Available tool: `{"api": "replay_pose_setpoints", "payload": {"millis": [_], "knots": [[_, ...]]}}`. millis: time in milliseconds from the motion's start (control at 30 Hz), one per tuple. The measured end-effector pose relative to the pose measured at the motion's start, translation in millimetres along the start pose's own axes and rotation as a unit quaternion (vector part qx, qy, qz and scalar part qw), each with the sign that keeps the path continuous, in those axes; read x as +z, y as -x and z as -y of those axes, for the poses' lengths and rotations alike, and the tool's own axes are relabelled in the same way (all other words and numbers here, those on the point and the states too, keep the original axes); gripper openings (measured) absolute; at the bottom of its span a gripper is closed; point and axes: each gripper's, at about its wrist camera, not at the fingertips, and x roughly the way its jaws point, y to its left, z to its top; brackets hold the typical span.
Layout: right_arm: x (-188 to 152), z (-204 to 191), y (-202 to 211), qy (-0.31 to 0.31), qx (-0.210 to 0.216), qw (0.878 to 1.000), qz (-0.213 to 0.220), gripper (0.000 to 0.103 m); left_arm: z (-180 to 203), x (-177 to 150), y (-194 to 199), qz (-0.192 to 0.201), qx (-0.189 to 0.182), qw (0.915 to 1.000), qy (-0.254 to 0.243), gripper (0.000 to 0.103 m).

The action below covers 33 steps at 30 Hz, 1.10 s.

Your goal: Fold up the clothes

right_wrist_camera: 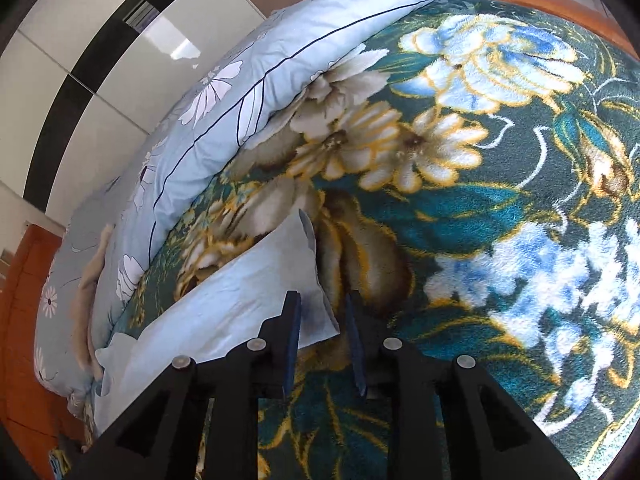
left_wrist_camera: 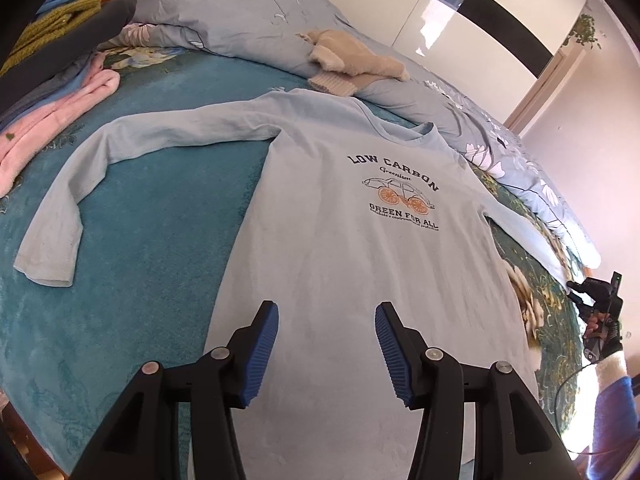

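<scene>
A teal plush blanket [left_wrist_camera: 140,208], patterned with large white, blue and gold flowers, covers the bed in front of me. Along its far edge lies a rolled pale-blue duvet [left_wrist_camera: 224,12] printed with white daisies and thin dark lines. Beyond it stands a glossy white wardrobe [left_wrist_camera: 460,20] crossed by a black band. Orange-brown wood of the bed frame [right_wrist_camera: 540,0] edges the blanket; a leafy green plant [left_wrist_camera: 587,28] hangs on the pinkish wall [left_wrist_camera: 592,128].
</scene>
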Motion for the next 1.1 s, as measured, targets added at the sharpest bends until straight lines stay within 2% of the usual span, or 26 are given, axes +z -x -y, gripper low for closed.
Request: {"api": "replay_pose_setpoints", "payload": {"millis": [133, 267, 400, 500, 633, 800, 1000, 1100], "knots": [[4.0, -34.2, 21.4, 0.021, 0.016, 0.999, 0.028, 0.002, -5.8, -1.2, 4.5, 0.006, -0.002, 1.0000, 0.002, 0.055], [8.7, -114.7, 66.3, 0.090, 0.057, 0.992, 0.074, 0.002, -23.7, 2.6, 21.7, 0.030, 0.001, 0.9995, 0.012, 0.055], [-12.1, -221.3, 101.9, 0.185, 0.120, 0.971, 0.089, 0.002, -50.3, 6.9, 41.5, 0.055, -0.005, 0.9976, 0.042, 0.056], [-49.9, -301.5, 105.4, 0.258, 0.157, 0.950, 0.076, 0.002, -70.0, 9.6, 57.0, 0.071, -0.007, 0.9956, 0.060, 0.056], [-114.9, -396.8, 83.8, 0.329, 0.197, 0.923, 0.036, 0.002, -94.6, 18.2, 81.1, 0.094, -0.017, 0.9921, 0.081, 0.058], [-216.5, -478.4, 7.6, 0.385, 0.202, 0.899, -0.051, 0.002, -130.2, 22.9, 105.9, 0.121, -0.007, 0.9869, 0.107, 0.063], [-335.5, -512.0, -88.3, 0.417, 0.168, 0.880, -0.152, 0.002, -174.1, 16.7, 111.0, 0.114, 0.002, 0.9806, 0.159, 0.063], [-366.6, -506.1, -115.5, 0.416, 0.153, 0.878, -0.182, 0.002, -189.9, 14.2, 111.4, 0.107, 0.010, 0.9791, 0.173, 0.063]]}}
